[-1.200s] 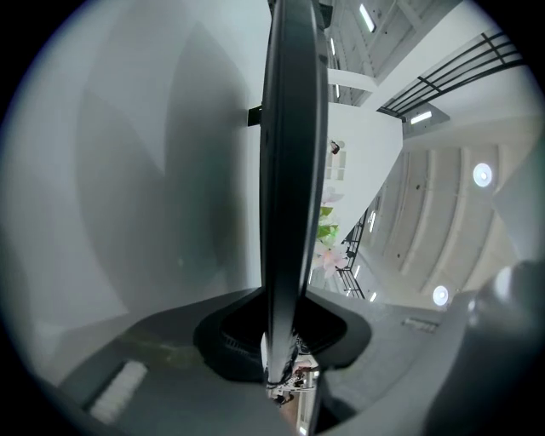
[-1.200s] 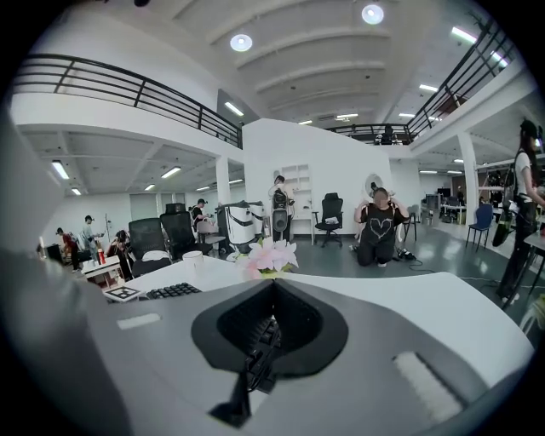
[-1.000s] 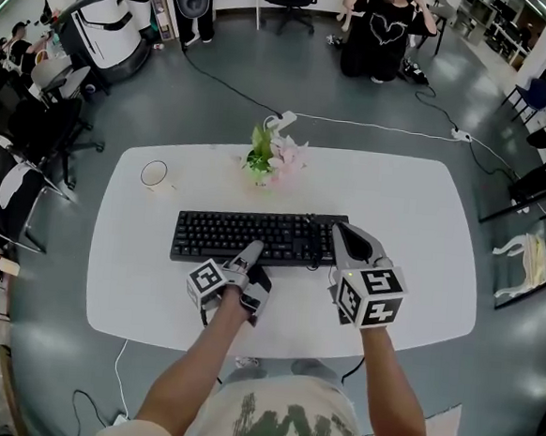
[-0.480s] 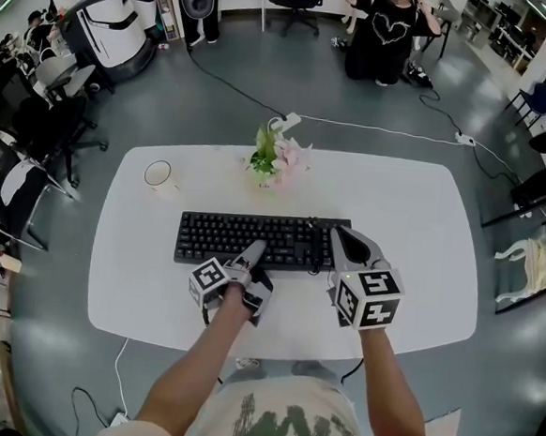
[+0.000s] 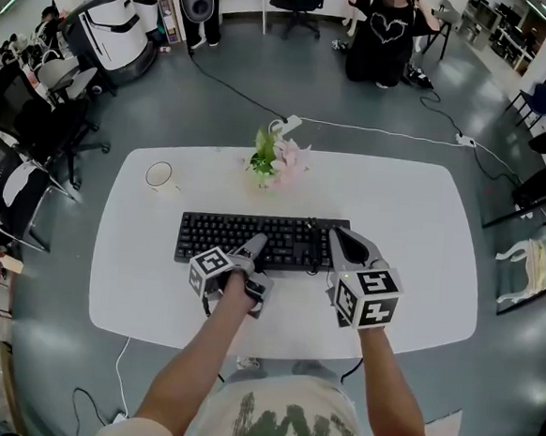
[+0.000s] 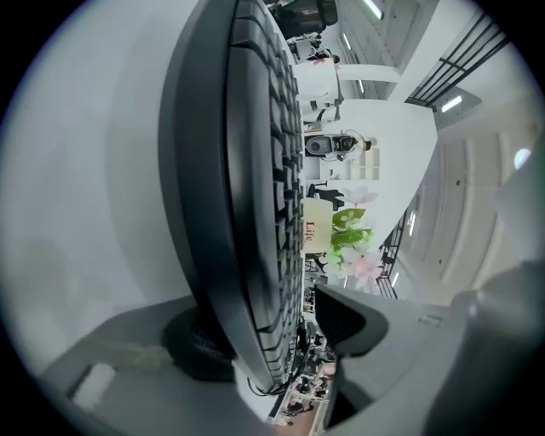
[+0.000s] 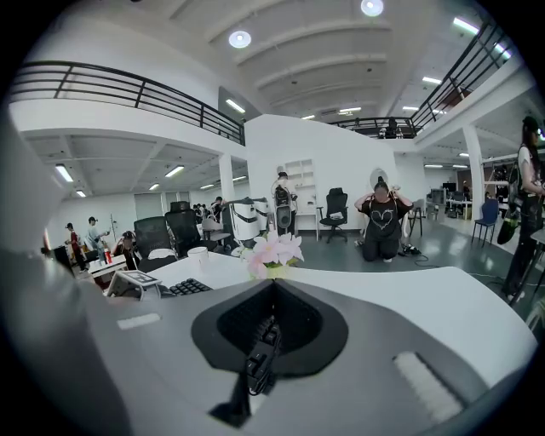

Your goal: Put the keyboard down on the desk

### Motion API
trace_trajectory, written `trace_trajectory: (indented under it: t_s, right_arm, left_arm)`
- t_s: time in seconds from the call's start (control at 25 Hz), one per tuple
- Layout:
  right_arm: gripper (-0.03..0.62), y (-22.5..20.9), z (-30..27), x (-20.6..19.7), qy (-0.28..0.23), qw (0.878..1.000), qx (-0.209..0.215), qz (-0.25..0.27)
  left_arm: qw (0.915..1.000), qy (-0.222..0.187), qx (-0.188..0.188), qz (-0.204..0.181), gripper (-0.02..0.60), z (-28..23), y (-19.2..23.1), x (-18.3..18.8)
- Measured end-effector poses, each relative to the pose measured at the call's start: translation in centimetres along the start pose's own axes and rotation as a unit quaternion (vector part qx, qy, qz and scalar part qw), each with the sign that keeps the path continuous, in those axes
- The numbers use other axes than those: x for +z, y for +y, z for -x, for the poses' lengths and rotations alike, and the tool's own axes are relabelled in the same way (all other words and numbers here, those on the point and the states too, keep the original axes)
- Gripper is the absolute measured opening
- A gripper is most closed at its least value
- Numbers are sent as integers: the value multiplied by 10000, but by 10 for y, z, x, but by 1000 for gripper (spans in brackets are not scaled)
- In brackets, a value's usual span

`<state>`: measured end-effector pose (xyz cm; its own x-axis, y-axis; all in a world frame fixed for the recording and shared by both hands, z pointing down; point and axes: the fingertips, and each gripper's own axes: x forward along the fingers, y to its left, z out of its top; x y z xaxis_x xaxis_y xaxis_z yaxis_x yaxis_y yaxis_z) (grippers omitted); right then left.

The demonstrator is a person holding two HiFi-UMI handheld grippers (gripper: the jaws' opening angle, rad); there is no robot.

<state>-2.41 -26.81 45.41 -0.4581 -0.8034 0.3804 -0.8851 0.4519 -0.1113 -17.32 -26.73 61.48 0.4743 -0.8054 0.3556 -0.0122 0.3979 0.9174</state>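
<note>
The black keyboard [image 5: 253, 238] lies lengthwise across the middle of the white desk [image 5: 422, 234], seemingly flat on it. My left gripper [image 5: 253, 249] is at its near edge, left of centre. In the left gripper view that edge of the keyboard [image 6: 247, 170] stands between the jaws of the left gripper [image 6: 272, 341]. They are opening, and the upper pad [image 6: 349, 315] is clear of the keys. My right gripper [image 5: 340, 240] reaches over the keyboard's right end. In the right gripper view the right gripper [image 7: 262, 345] looks shut on that end, with keys showing in the slit.
A white mug [image 5: 156, 174] stands at the desk's far left, and a small vase of pink flowers [image 5: 276, 158] behind the keyboard. Office chairs [image 5: 25, 136] stand left of the desk. A person in black [image 5: 382, 33] and floor cables [image 5: 383, 129] are beyond it.
The left gripper's marker cube has shifted slightly toward the keyboard. The keyboard and the right gripper stay where they were.
</note>
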Motion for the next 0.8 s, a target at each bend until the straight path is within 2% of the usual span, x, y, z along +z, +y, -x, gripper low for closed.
trace_trajectory:
  t_s: [0.28, 0.52, 0.8]
  right_arm:
    - [0, -2, 0, -6, 43, 10000, 21, -10]
    - [0, -2, -1, -5, 61, 10000, 40, -20]
    - [0, -1, -4, -8, 75, 9999, 67, -29]
  left_arm:
    - [9991, -165, 357, 187, 295, -1, 2, 4]
    - [9956, -168, 916, 131, 370, 3, 2, 4]
    - [9909, -39, 1323, 235, 382, 7, 9, 2]
